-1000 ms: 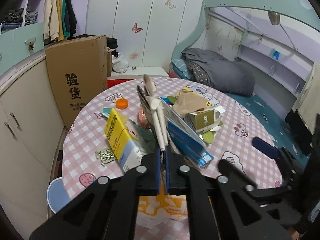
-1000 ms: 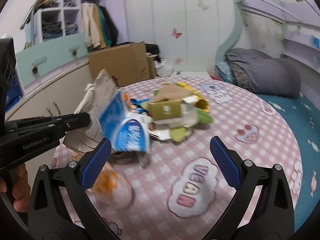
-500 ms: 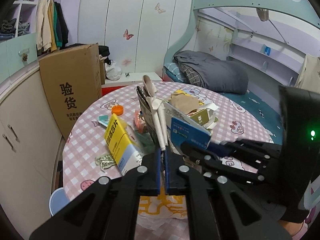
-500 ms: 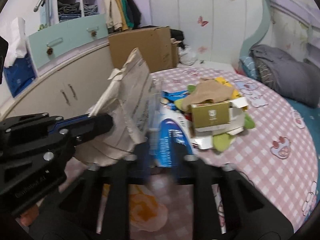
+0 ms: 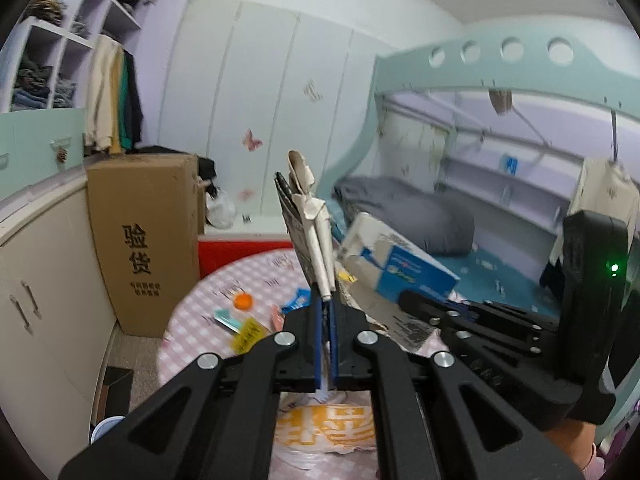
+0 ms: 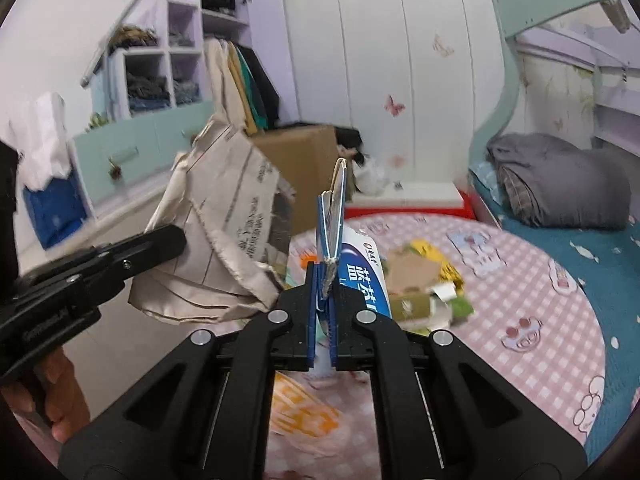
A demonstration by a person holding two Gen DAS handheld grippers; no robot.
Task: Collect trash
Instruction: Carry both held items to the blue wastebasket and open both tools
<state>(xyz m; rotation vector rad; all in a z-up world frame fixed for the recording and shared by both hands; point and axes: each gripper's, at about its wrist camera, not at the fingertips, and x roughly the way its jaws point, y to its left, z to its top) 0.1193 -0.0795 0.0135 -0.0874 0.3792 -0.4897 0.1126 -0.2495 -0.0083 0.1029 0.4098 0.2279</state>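
Fingers of the left gripper (image 5: 327,312) pinch a flattened beige cardboard sheet (image 5: 310,226), which rises toward 12 o'clock above the pink checked round table (image 5: 208,312).

Right view: right gripper (image 6: 325,280), angled slightly down, clamps a blue-and-white flattened toothpaste box (image 6: 362,272) edge-on; the cardboard hangs at 10 o'clock.

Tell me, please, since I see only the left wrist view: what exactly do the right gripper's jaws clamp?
Observer: The right gripper is shut on the edge of a flattened blue-and-white toothpaste carton.
Operator: Is there trash on the table behind that carton?
Observer: Yes, a small olive-green box beside crumpled brown paper on the pink checked tablecloth.
Operator: And my left gripper's load?
Observer: Broadside, it is a flattened beige cardboard sheet with black print, pinched by the left gripper.
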